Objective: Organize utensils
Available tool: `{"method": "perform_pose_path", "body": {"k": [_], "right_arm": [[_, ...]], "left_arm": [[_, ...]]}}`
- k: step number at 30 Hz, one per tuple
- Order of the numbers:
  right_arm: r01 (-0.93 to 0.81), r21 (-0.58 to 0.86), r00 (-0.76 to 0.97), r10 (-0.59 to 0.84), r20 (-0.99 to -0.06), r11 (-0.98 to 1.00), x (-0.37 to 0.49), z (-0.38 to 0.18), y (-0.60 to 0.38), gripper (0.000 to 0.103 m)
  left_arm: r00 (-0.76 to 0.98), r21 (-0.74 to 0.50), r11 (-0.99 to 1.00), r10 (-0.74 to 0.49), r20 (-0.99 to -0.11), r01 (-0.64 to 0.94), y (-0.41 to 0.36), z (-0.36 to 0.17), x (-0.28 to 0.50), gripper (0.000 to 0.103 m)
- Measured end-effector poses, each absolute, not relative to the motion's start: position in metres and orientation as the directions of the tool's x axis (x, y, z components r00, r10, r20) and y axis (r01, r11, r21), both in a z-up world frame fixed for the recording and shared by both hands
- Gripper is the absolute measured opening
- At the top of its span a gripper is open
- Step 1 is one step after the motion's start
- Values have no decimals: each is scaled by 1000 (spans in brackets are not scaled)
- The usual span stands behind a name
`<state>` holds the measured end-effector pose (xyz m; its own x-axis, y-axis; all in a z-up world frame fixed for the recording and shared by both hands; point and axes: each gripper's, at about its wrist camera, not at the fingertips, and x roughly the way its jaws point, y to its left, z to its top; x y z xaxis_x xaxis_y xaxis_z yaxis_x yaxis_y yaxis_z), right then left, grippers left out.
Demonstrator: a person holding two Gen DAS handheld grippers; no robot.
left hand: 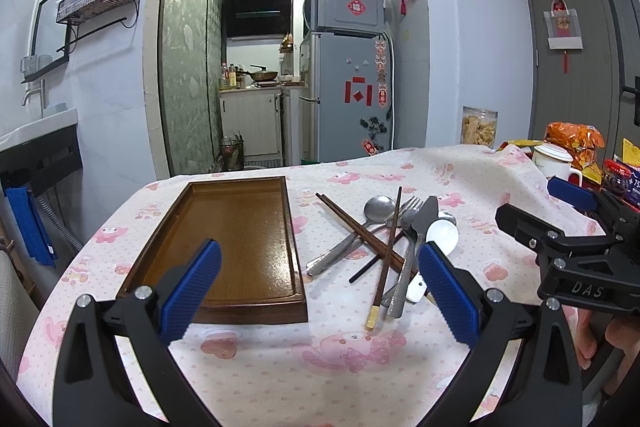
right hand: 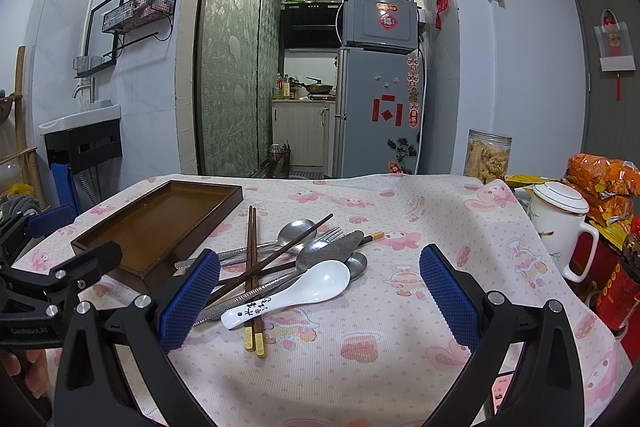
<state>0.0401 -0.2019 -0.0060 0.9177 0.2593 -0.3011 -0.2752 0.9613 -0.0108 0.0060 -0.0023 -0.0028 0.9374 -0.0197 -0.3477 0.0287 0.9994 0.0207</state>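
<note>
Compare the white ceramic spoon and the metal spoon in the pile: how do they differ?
The white ceramic spoon is glossy white with black characters on its handle; the metal spoon is plain silver. The ceramic spoon lies on top of the pile, uncovered; the metal spoon has a chopstick crossing it. Both lie bowl-up on the tablecloth, outside the wooden tray.

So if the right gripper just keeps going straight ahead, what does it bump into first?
Probably the white spoon. The right gripper is open and points at the utensil pile, and the spoon lies on top at the near side, between the fingers. How high the gripper is, I can't tell, so it might pass over.
</note>
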Motion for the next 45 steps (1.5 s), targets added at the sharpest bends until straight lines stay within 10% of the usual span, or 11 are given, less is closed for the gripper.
{"method": "perform_pose_path", "body": {"k": [10,13,27,45], "right_arm": [[-343,56,871,340,-355,938,55,-5,-210,94],[-382,148,825,409,-389,912,69,7,-223,68],[-412,325,508,511,-693,851,186,-11,-195,26],[-344,344,393,467,-792,874,251,-49,-151,18]], "left_arm": [[899,43,991,-98,-427,128,-8,-10,22,99],[871,68,981,-128,-474,181,-14,-13,35,76],[601,19,917,-246,-760,399,-41,-48,111,16],[511,-31,921,-243,-825,388,-32,-64,141,8]]}}
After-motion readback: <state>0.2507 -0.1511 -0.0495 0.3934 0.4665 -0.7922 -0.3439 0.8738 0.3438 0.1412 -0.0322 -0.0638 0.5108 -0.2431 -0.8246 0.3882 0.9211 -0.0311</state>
